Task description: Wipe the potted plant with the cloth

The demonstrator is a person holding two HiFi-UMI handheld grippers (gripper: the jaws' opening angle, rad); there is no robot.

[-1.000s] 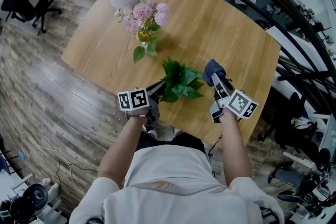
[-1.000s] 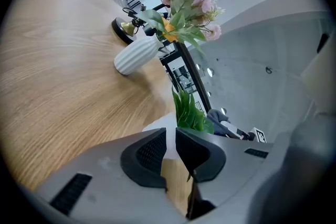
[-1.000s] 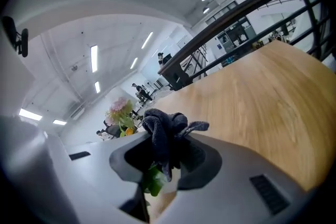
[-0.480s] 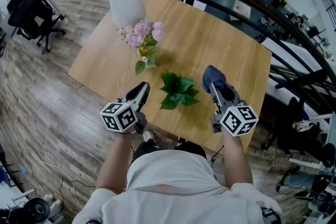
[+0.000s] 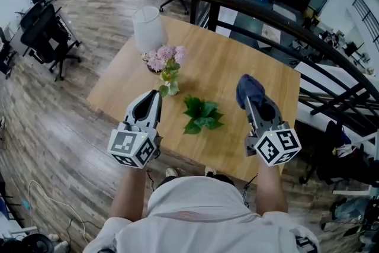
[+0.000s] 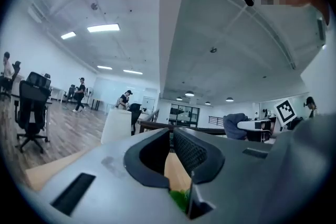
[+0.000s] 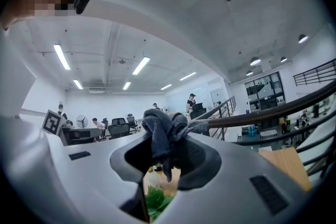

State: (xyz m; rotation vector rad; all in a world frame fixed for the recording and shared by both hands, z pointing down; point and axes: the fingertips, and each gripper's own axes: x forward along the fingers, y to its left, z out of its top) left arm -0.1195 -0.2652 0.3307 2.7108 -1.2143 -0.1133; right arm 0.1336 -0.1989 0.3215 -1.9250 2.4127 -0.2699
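**Potted plant on the table, cloth pinched in the raised right gripper**

The potted plant (image 5: 201, 115) stands near the front middle of the wooden table (image 5: 237, 56), a low clump of green leaves. The cloth (image 5: 250, 90), dark blue-grey and bunched, is not touching it. It is pinched at the tip of the right gripper (image 5: 254, 105), to the right of the plant and held up off the tabletop. In the right gripper view the jaws clamp the cloth (image 7: 165, 131), which bulges above them and hangs a little into the gap.

The left gripper (image 5: 149, 102) is held up on the plant's other side. Its jaws have just been closing and now stand a narrow slit apart, with nothing between them.

Just beyond the plant, toward the left, is a vase of pink flowers (image 5: 166, 62), and past that a white lampshade (image 5: 148, 29) near the far left corner. In the head view the left gripper's tip lies close beside the vase, so the flowers are the nearest thing on that side. A dark handrail (image 5: 266, 15) runs behind the table, and office chairs (image 5: 47, 38) stand on the plank floor (image 5: 59, 115) to the left.

The leaves cover the pot, so it cannot be made out. In each gripper view only a scrap of green (image 6: 179, 198) shows low in the gap. The person's forearms and white shirt (image 5: 201, 210) hide part of the table's near edge.
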